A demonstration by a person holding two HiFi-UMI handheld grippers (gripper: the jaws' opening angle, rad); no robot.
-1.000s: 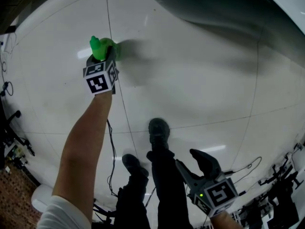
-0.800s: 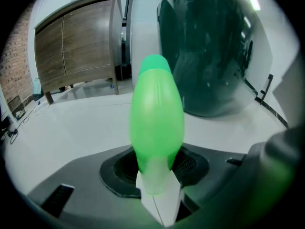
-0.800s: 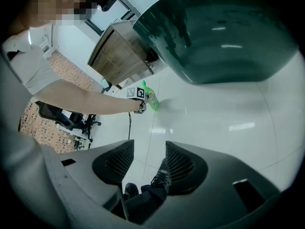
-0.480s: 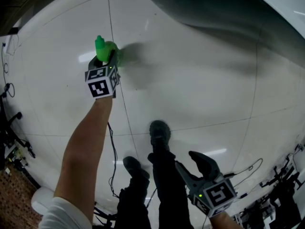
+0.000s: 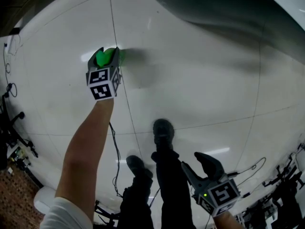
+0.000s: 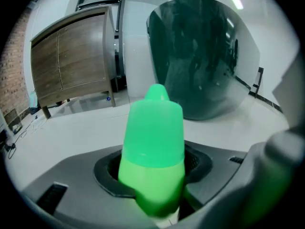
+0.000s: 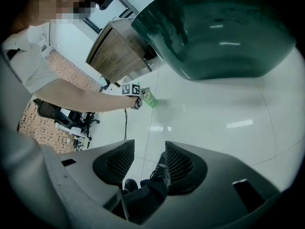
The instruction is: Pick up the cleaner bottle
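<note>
Glossy white floor tiles [image 5: 200, 80], with a green cleaner bottle [image 6: 153, 142] between the jaws of the left gripper [image 5: 106, 55].
The bottle is smooth bright-green plastic, with a rounded body and a paler tapered cap ending in a small nozzle. It stands upright between the left gripper's grey ribbed pads, whose jaws are opening around it, beside a grout line. The right gripper [image 5: 190, 160] is well apart, near the person's dark shoes [image 5: 163, 130], with its jaws wide and nothing between them. Beyond the bottle are a dark green glossy dome [image 6: 205, 56] and a wood-grain cabinet [image 6: 71, 56].
</note>
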